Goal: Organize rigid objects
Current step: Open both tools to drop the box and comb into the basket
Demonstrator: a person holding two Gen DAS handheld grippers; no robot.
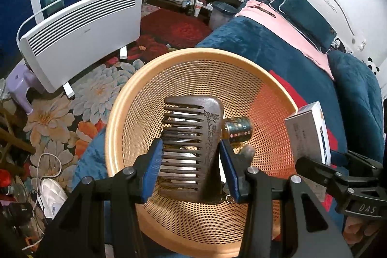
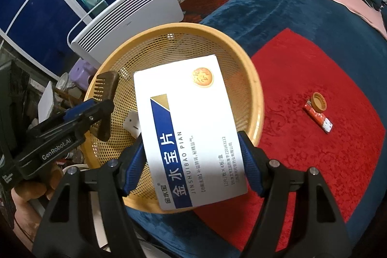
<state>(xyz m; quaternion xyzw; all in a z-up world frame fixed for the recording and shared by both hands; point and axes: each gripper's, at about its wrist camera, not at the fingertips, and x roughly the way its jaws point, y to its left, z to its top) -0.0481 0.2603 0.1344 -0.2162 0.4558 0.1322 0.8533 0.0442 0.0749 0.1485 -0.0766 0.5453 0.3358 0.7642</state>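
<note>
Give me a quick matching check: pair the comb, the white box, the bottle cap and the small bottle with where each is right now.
Things:
1. comb
2. white box
3. bottle cap
4. small bottle

Places:
A. lying in the basket
B. on the red cloth
C. in the left gripper
D. in the right gripper

Pairs: 1-C, 2-D, 3-B, 4-A

Carved wooden comb (image 1: 191, 149), perforated plastic basket (image 1: 198, 57), glossy cardboard box (image 2: 191, 127)
</note>
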